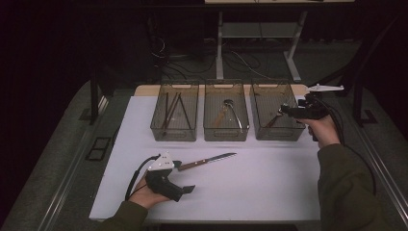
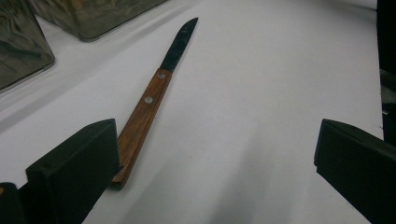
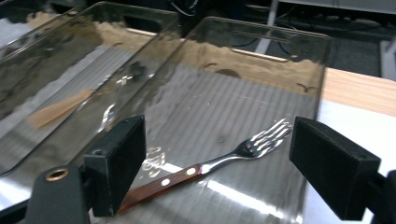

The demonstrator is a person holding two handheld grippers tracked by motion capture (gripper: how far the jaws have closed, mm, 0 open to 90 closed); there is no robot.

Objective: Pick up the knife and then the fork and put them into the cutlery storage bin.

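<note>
While both grippers' jaws stand wide and empty, the knife [image 2: 144, 105] looks light, stiff and flat-lying, best taken at its wooden handle [image 2: 139, 125].

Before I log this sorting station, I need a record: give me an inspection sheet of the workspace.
Surface: white table, wood edge at the far side.
Job's things: knife lies flat by the left gripper; fork lies in the right bin, under the right gripper.
Clutter: left bin holds chopsticks; middle bin holds a wooden-handled utensil and a metal one.
Grippers: both open, holding nothing.
Cables: one trails from each gripper; more lie on the floor.
Surroundings: dark room, desk legs behind.
</note>
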